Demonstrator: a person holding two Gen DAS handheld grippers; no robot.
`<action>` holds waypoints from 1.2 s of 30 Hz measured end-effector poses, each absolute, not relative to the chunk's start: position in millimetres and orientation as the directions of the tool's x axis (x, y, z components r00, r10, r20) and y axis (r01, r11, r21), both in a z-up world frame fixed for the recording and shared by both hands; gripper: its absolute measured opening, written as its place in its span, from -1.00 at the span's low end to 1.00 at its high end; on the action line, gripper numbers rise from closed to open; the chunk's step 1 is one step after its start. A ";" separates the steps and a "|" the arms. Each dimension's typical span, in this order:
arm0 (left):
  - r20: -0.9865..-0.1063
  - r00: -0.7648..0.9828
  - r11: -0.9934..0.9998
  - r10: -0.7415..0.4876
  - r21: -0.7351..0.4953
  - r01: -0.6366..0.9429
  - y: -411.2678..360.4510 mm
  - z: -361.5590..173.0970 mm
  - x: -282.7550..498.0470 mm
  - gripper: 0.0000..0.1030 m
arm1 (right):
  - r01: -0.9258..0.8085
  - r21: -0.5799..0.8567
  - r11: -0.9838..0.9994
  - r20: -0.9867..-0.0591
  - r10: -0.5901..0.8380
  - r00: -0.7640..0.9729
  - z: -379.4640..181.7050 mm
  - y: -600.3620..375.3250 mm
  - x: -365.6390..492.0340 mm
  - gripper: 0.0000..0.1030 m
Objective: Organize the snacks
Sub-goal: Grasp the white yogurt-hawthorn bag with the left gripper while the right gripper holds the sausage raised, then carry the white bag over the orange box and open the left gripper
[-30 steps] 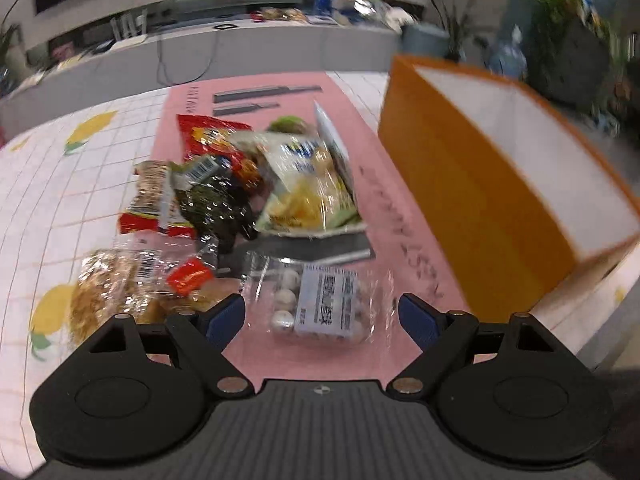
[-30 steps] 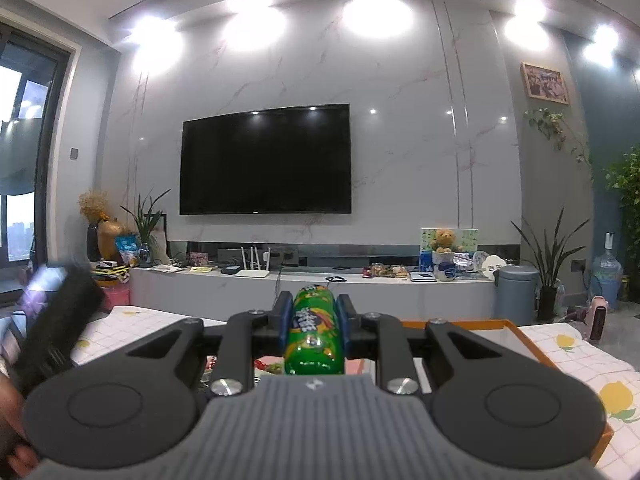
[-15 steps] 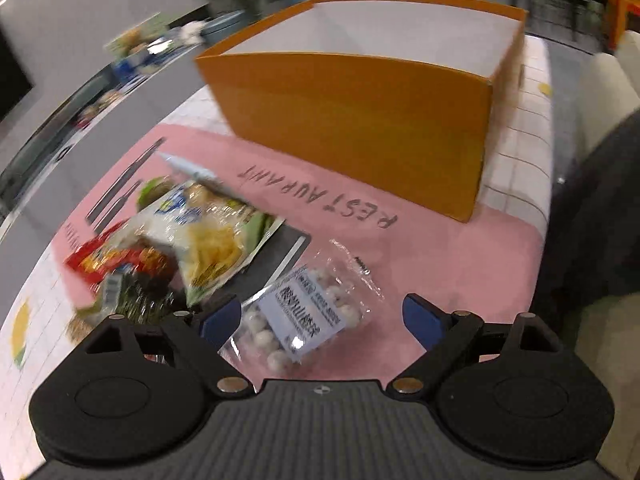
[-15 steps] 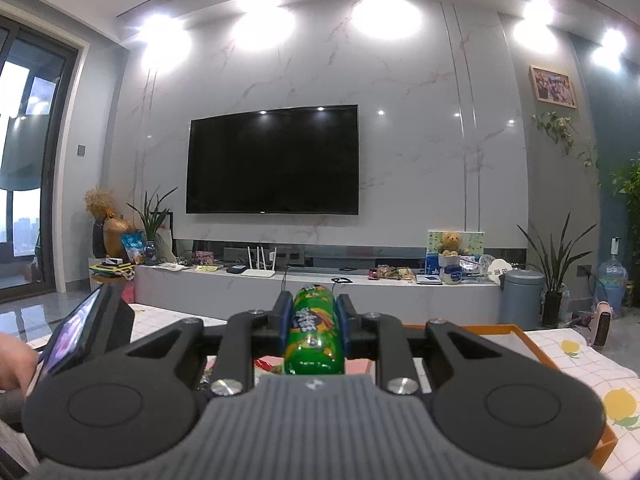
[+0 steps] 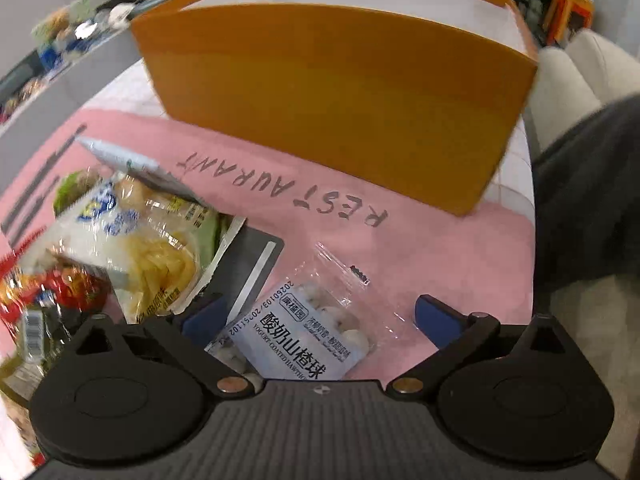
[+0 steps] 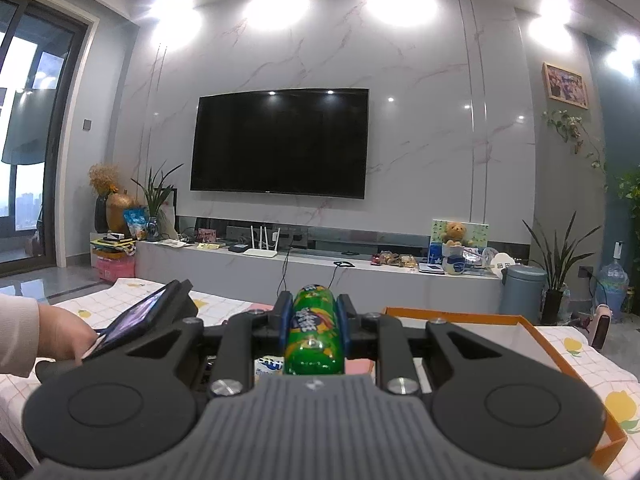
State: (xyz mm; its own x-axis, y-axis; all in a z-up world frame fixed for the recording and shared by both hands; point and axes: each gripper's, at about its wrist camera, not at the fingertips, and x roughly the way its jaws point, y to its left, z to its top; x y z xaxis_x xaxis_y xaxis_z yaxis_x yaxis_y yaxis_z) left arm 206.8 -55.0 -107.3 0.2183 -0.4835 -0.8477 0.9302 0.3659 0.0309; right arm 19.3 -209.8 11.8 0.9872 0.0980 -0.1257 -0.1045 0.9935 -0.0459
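Near the orange box [image 5: 340, 92], the left gripper [image 5: 320, 316] spreads wide over the hawthorn-ball bag [image 5: 304, 336]; the right gripper [image 6: 314, 320] clamps a green snack tube [image 6: 314, 336].

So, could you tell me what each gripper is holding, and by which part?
The right gripper clamps a green snack tube across its sides. The left gripper is open, holding nothing.

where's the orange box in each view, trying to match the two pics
Left wrist view: the orange box fills the upper middle, standing on the table beyond the pink mat, its white inside showing at the top.
Right wrist view: only its rim and white inside show at lower right, partly hidden behind the right gripper, which is shut on a green snack pack.
Shared landmark: the orange box itself.
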 end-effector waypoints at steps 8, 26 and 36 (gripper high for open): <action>-0.896 0.280 0.642 -0.346 -0.008 0.766 -65.8 -103.6 221.6 1.00 | -0.094 -0.023 0.995 -0.119 0.091 0.989 16.7 -209.9 21.5 -0.60; -0.878 0.343 0.918 -0.334 -0.221 0.328 -30.3 -83.3 224.7 0.59 | -0.050 0.092 0.994 -0.101 0.059 0.993 19.0 -224.0 18.3 -0.60; -0.830 0.400 0.867 -0.389 -0.184 0.463 -48.1 -78.6 211.3 0.57 | -0.046 0.095 0.994 -0.114 0.056 0.992 18.0 -221.8 20.5 -0.60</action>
